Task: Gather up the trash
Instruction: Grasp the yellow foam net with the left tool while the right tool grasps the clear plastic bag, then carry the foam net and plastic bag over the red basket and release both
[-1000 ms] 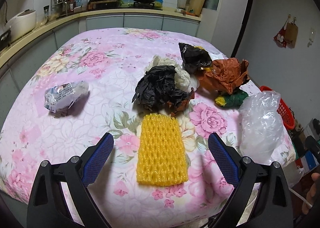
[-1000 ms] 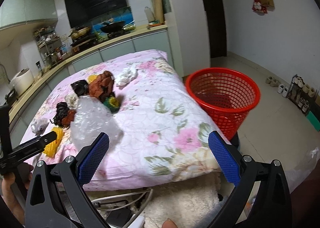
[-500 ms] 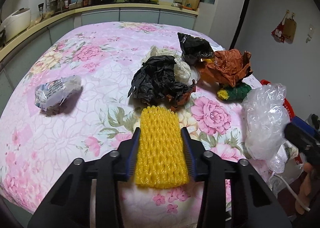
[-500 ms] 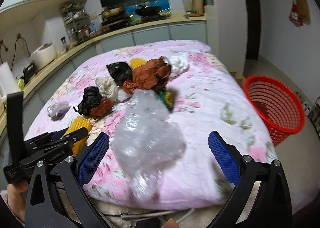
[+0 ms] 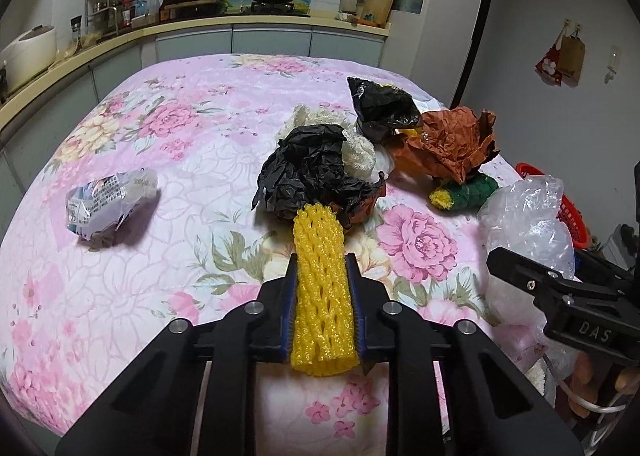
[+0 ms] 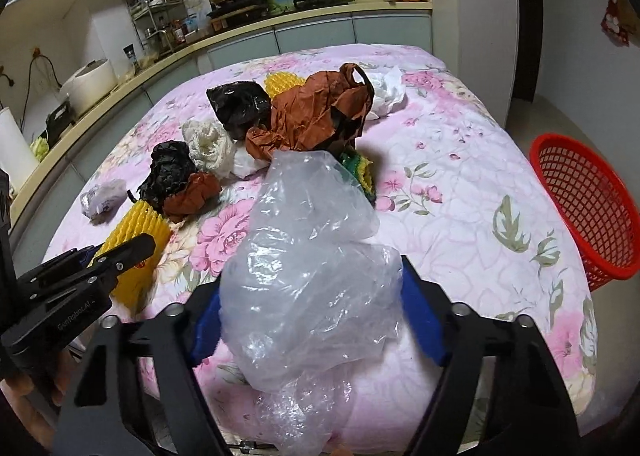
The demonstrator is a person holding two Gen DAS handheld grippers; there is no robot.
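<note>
My left gripper (image 5: 322, 260) is shut on a yellow foam net (image 5: 320, 308), squeezed narrow between its blue pads, near the front edge of the floral-covered table (image 5: 160, 256). In the right wrist view, that net (image 6: 136, 228) shows at the far left beside the left gripper (image 6: 120, 252). My right gripper (image 6: 310, 288) has its jaws closing on a crumpled clear plastic bag (image 6: 308, 256). The bag fills the gap and touches both pads. From the left wrist view, the same bag (image 5: 528, 212) sits at the table's right edge.
More trash lies mid-table: a black crumpled bag (image 5: 308, 172), a brown paper bag (image 6: 316, 112), a white net (image 6: 208, 144), a green and yellow sponge (image 5: 464, 194) and a printed wrapper (image 5: 112, 200). A red basket (image 6: 580, 208) stands on the floor to the right.
The left jaws closed from wide open onto the yellow foam net, squeezing it. The right gripper swung left from the basket side to the clear bag, and its jaws have narrowed around it.
</note>
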